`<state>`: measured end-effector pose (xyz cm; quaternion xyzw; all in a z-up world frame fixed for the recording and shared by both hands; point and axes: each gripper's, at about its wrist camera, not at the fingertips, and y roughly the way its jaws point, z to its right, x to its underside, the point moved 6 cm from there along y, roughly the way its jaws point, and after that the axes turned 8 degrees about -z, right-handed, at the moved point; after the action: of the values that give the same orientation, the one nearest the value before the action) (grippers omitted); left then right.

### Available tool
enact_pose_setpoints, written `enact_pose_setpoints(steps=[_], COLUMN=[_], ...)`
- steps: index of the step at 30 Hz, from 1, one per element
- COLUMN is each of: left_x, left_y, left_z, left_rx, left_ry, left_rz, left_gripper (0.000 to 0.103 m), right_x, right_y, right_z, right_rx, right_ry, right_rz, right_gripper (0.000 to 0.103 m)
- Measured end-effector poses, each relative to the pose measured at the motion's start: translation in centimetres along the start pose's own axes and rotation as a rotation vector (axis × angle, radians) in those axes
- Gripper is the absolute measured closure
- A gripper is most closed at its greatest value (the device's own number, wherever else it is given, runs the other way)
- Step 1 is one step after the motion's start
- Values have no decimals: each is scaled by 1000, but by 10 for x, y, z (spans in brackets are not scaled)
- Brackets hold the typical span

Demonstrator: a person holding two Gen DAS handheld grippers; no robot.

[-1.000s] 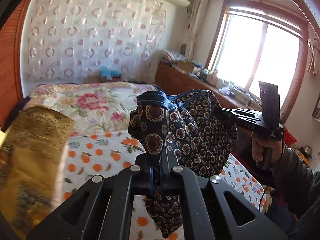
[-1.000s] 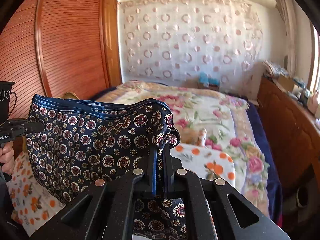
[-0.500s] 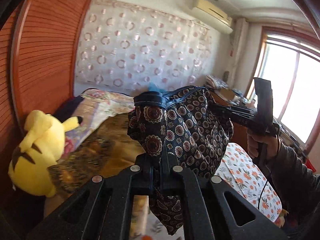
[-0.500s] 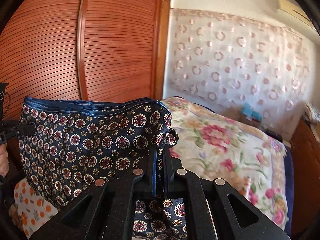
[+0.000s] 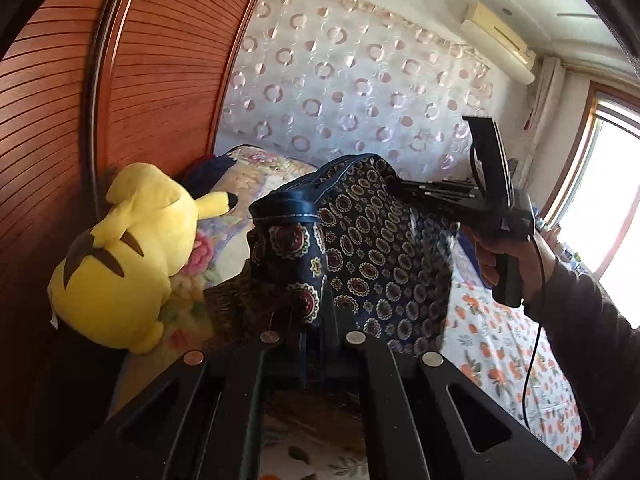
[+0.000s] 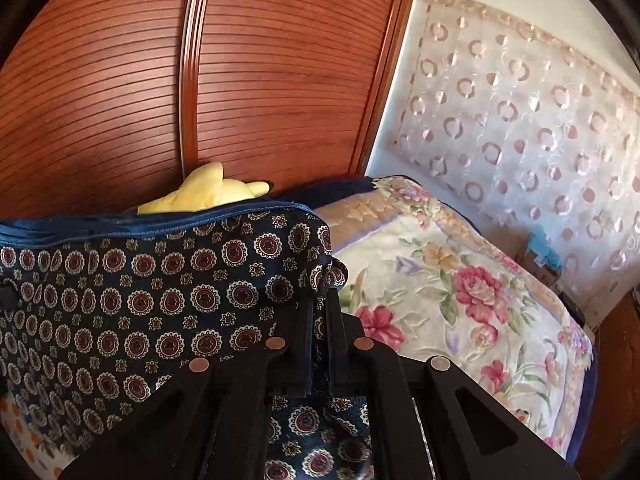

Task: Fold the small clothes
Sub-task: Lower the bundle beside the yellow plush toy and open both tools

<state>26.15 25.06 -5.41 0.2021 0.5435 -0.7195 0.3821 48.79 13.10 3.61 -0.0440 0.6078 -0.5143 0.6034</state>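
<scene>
A small dark-blue garment point(image 5: 360, 248) with round medallion print and a plain blue waistband hangs stretched in the air above the bed. My left gripper point(image 5: 316, 314) is shut on one top corner of it. In the left wrist view the right gripper point(image 5: 404, 188) pinches the opposite corner, held by a person's hand point(image 5: 516, 264). In the right wrist view the garment point(image 6: 140, 300) spreads out to the left, and my right gripper point(image 6: 320, 304) is shut on its corner. The fingertips of both are hidden in folds of cloth.
A yellow plush toy point(image 5: 120, 256) lies against the wooden slatted wardrobe point(image 5: 160, 80), just behind the garment, its ear showing above the waistband point(image 6: 208, 196). A floral quilt point(image 6: 460, 280) covers the far bed; an orange-print sheet point(image 5: 500, 352) lies below. A bright window point(image 5: 608, 200) is on the right.
Both grippers have swung left with the garment still stretched between them. The wardrobe and the yellow plush toy have come into view, and the window has slid to the edge.
</scene>
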Motion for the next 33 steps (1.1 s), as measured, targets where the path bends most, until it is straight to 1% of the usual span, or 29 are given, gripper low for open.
enact_pose_setpoints(steps=[2, 3, 4, 6, 7, 8, 9, 10, 11, 13, 15, 16, 17, 20, 22, 23, 25, 29, 31, 32, 33], left_x=[4, 6, 7, 11, 12, 11, 11, 14, 14, 14, 14, 14, 15, 15, 16, 17, 17, 18, 19, 20, 21], left_y=[6, 6, 9, 11, 12, 11, 10, 7, 6, 3, 2, 2, 1, -6, -11, -13, -18, -26, -28, -29, -30], left_z=[-3, -4, -5, -7, -7, -8, -9, -10, -11, -11, -11, -10, -9, -1, 3, 5, 9, 21, 30, 36, 42], left_rx=[-18, -27, -31, -46, -60, -72, -77, -76, -80, -88, -99, -110, -116, -158, -170, -166, -168, -180, -182, -177, -172], left_ry=[-6, -9, -13, -16, -14, -14, -15, -15, -14, -3, 9, 15, 26, 61, 77, 81, 87, 106, 123, 134, 143], left_rz=[-15, -19, -24, -28, -29, -29, -25, -24, -24, -17, -18, -20, -21, -9, 3, 3, 4, 13, 15, 17, 19], left_gripper=[98, 98, 98, 96, 91, 84, 81, 74, 66, 55, 40, 28, 24, 22, 22, 22, 22, 22, 22, 22, 22], right_x=[-9, -11, -16, -17, -17, -17, -14, -11, -6, 6, 18, 24, 30, 41, 40, 32, 31, 36, 44, 57, 62], right_y=[8, 7, 8, -14, -20, -28, -37, -45, -54, -65, -62, -57, -50, -29, -26, -26, -32, -61, -78, -82, -90], right_z=[-1, 0, 0, -6, -3, 0, 3, 5, 5, 2, -2, -2, 2, 7, 12, 8, 10, -5, -10, -15, -18], right_rx=[1, 10, 33, 58, 66, 86, 105, 107, 81, 8, -35, -43, -34, -38, -50, -54, -51, -40, -35, -35, -34], right_ry=[16, 28, 41, 89, 109, 131, 148, 158, 167, 174, 166, 161, 157, 167, 185, 189, 194, 182, 187, 193, 200], right_rz=[-19, -23, -20, 21, 40, 63, 86, 107, 127, 146, 121, 99, 75, 25, 29, 35, 42, 65, 82, 91, 100], right_gripper=[98, 93, 85, 80, 76, 73, 66, 62, 62, 62, 62, 62, 62, 62, 62, 61, 61, 60, 56, 54, 50])
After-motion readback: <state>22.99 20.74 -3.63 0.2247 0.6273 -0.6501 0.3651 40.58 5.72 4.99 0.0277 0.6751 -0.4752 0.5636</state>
